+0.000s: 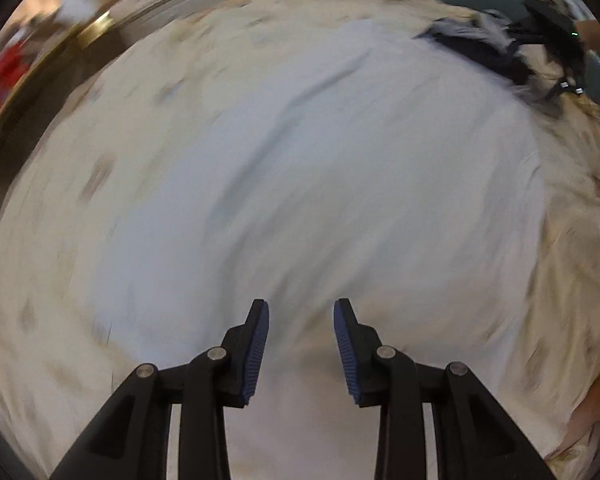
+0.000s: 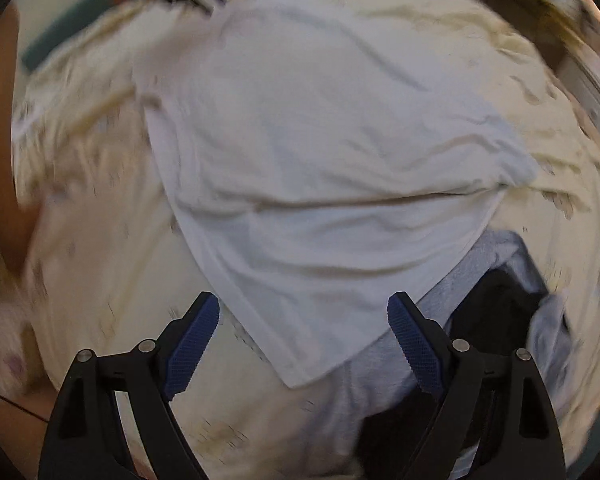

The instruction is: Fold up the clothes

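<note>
Right wrist view: we see the white shirt (image 2: 320, 160) spread on the bed (image 2: 100, 160) beneath our right hand-held gripper (image 2: 304, 312), jaws apart, empty.

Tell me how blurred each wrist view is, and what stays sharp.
Left wrist view: heavy smear over the white garment and patterned sheet; only the left tool is crisp. Right wrist view: milder blur; garment folds readable, right tool sharp.

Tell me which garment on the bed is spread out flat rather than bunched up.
The white T-shirt, spread across the cream bedspread. The grey and black clothes at its lower right edge lie crumpled in a heap.
</note>
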Tool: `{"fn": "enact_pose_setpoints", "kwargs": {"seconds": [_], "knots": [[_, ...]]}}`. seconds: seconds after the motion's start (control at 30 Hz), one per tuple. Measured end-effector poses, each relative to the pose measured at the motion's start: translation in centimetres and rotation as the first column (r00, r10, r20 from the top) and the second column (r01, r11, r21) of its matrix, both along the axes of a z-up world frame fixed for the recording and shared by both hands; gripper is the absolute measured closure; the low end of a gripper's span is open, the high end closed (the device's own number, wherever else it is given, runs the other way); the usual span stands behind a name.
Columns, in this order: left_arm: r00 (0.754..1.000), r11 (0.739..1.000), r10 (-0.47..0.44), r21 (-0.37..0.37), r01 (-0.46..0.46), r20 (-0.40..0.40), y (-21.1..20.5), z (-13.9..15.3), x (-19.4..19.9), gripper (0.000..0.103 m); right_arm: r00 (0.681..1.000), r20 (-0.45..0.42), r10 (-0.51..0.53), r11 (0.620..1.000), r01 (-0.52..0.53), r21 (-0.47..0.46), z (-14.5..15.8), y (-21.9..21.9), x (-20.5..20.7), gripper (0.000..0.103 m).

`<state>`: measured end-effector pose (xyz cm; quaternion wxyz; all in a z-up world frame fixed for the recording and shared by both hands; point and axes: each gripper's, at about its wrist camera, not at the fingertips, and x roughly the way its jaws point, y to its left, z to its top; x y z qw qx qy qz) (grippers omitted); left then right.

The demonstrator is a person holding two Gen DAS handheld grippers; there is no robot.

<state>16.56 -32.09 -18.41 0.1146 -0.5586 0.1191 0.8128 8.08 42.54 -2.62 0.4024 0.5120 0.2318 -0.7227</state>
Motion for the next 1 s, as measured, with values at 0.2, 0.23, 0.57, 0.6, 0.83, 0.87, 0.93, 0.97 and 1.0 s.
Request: {"fn": "enact_pose_setpoints", "kwargs": {"seconds": [0.2, 0.23, 0.57, 0.6, 0.83, 0.87, 0.93, 0.97, 1.0], "knots": [[0.977, 0.977, -0.212, 0.024, 0.212, -0.004, 7.7, 1.2, -10.9, 0.069, 0.933, 0.146, -0.329, 0.837, 0.359, -0.412, 0.2, 6.9, -5.7, 0.014], [0.974, 0.973, -0.228, 0.023, 0.228, 0.000, 9.1, 1.6, -12.8, 0.069, 0.923, 0.152, -0.353, 0.800, 0.382, -0.463, 0.7, 7.5, -7.3, 0.014], [0.949, 0.951, -0.305, -0.019, 0.307, 0.083, 15.9, 3.0, -23.7, 0.069, 0.866, 0.233, -0.442, 0.587, 0.476, -0.655, -0.2, 5.4, -8.6, 0.014], [0.943, 0.947, -0.318, -0.019, 0.321, 0.096, 16.8, 3.1, -24.8, 0.069, 0.863, 0.247, -0.441, 0.585, 0.485, -0.650, -1.6, 3.7, -9.2, 0.014], [0.944, 0.957, -0.288, 0.013, 0.290, 0.158, 20.1, 7.5, -29.8, 0.069, 0.813, 0.365, -0.453, 0.625, 0.582, -0.521, -3.4, -2.6, -13.2, 0.014], [0.953, 0.966, -0.258, 0.015, 0.259, 0.161, 20.2, 8.3, -30.3, 0.069, 0.796, 0.386, -0.467, 0.622, 0.605, -0.497, -2.9, -2.7, -13.3, 0.014], [0.967, 0.984, -0.175, -0.007, 0.179, 0.183, 20.4, 9.7, -30.8, 0.069, 0.727, 0.428, -0.537, 0.588, 0.687, -0.427, -3.2, -3.1, -13.7, 0.014], [0.972, 0.989, -0.128, -0.043, 0.139, 0.196, 20.5, 10.1, -30.7, 0.069, 0.661, 0.468, -0.586, 0.536, 0.750, -0.388, -2.7, -2.3, -13.5, 0.014], [0.976, 0.991, -0.076, -0.094, 0.097, 0.203, 20.6, 10.4, -30.5, 0.069, 0.590, 0.500, -0.634, 0.485, 0.807, -0.337, -2.3, -1.6, -13.3, 0.014]]}}
